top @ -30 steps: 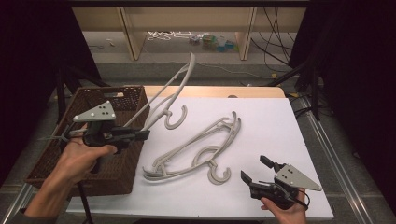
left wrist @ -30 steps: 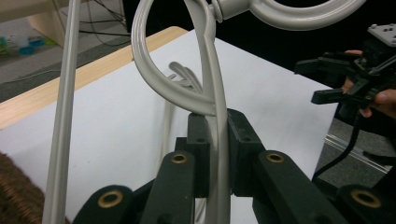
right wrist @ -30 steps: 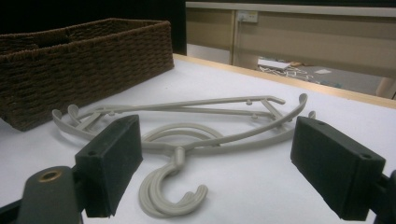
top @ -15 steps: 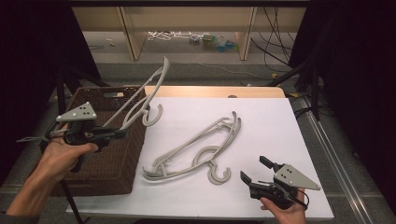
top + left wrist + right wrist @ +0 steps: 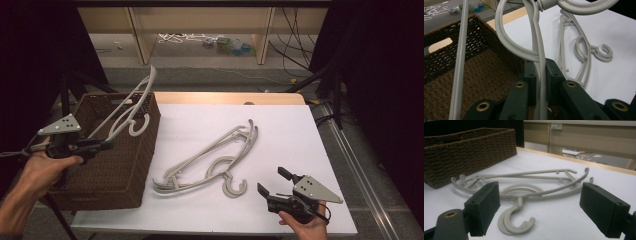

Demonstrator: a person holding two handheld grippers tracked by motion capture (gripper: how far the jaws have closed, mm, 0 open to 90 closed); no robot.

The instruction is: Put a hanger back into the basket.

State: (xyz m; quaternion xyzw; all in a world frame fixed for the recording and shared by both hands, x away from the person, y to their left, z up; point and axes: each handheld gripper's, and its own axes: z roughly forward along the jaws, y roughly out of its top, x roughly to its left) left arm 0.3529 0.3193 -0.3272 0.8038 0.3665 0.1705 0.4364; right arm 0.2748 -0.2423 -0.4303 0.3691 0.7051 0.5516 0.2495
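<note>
One hanger (image 5: pixel 127 107), clamped in the left gripper (image 5: pixel 102 145), slants up-right over the basket (image 5: pixel 107 175).

In your left gripper view the held hanger (image 5: pixel 536 50) runs past the top edge, hook cut off. The basket (image 5: pixel 107 165) hides its own floor from the high view.

A white surface (image 5: pixel 295 130) is lying across the middle of the frame, its wooden edge (image 5: pixel 225 98) showing along the far side. On the floor at the upper centre, a tangle of white cord (image 5: pixel 177 37) is sitting beside small colourful items (image 5: pixel 232 46). Black cables (image 5: pixel 295 30) are trailing down at the upper right.
</note>
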